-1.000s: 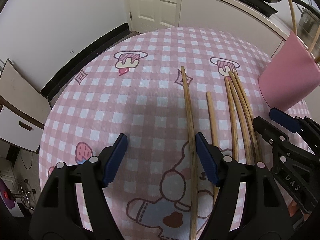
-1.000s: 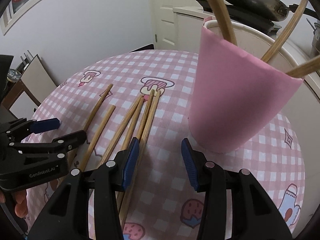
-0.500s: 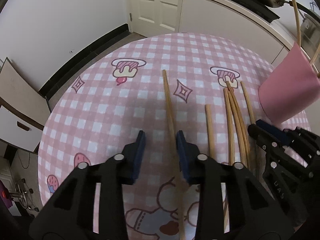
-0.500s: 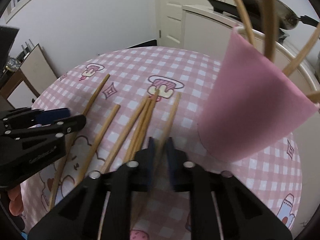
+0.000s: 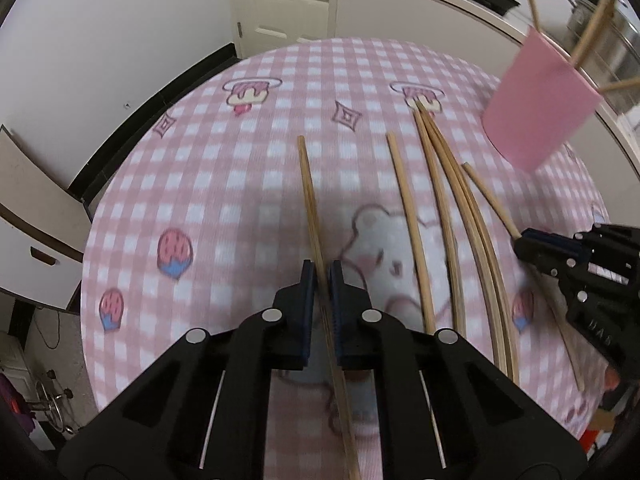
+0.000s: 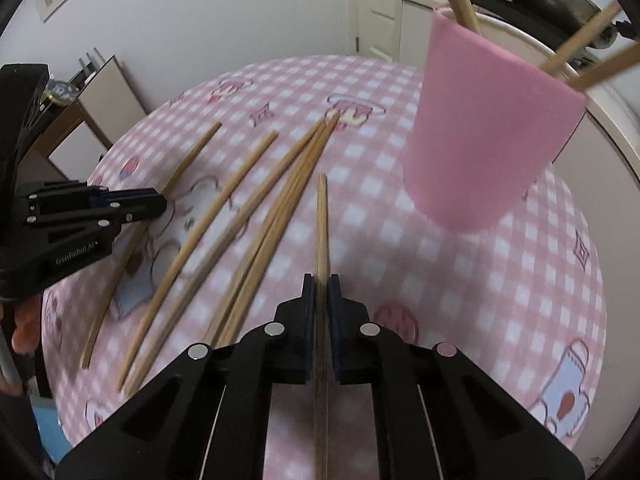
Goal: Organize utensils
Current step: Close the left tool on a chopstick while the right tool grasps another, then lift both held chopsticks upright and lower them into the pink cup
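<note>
Bamboo in both hands now: your left gripper [image 5: 322, 276] has just closed on the far-left chopstick [image 5: 310, 200], pads pinching it roughly mid-shaft, and your right gripper [image 6: 318, 290] has just closed on the rightmost chopstick [image 6: 322, 216], which runs straight up the centre of the right wrist view w/ its tip pointing toward the pink cup [image 6: 484, 128] at upper right. The cup already holds a few sticks (they lean out over the rim), so the job looks partly done; four loose chopsticks [image 6: 248, 208] lie fanned on the checked tablecloth [image 5: 224, 184] btwn the two grippers, three of them touching near their far tips. For the step in hand: lift each stick clear before swinging, since the right one lies just beside the bundle and could drag a neighbour along. Keep the pinch firm, as a thin round shaft prob. pivots in flat pads. Bring one stick to the cup at a time, tilt it tip-down over the opening, and aim for a gap btwn the leaning sticks so you don't knock them or tip the cup (it looks light). Let go only once the tip is well inside.
</note>
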{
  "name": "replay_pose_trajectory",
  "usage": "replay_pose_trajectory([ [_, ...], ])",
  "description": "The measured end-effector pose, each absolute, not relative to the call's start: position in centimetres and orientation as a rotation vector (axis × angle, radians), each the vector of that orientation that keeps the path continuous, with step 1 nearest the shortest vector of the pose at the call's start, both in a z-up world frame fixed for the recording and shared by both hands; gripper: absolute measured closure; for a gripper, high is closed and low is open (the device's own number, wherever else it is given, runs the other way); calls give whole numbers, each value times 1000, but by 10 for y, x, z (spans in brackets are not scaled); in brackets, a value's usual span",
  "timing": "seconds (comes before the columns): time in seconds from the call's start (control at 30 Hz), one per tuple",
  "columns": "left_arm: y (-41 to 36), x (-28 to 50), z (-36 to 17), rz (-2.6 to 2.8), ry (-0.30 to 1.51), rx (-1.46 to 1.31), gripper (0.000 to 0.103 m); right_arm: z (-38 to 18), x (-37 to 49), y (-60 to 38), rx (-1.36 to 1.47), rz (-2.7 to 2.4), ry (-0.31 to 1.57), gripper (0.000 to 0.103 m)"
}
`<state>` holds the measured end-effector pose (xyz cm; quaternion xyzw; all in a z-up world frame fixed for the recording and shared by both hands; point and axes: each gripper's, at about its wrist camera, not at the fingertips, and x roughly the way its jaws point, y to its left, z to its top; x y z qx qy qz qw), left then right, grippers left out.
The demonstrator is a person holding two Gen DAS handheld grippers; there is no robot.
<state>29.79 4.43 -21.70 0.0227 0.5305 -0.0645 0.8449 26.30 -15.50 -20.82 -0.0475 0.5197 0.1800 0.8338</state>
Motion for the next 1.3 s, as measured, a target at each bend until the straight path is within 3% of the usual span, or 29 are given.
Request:
replay_pose_trajectory([
  [0.77, 44, 329, -212, -102, 1122, -10, 96, -204, 287, -140, -135, 355, 1078, 98],
  [1.3, 32, 235, -69, -216, 778, -58, 97, -70, 212, -169, -21, 442, 747, 98],
])
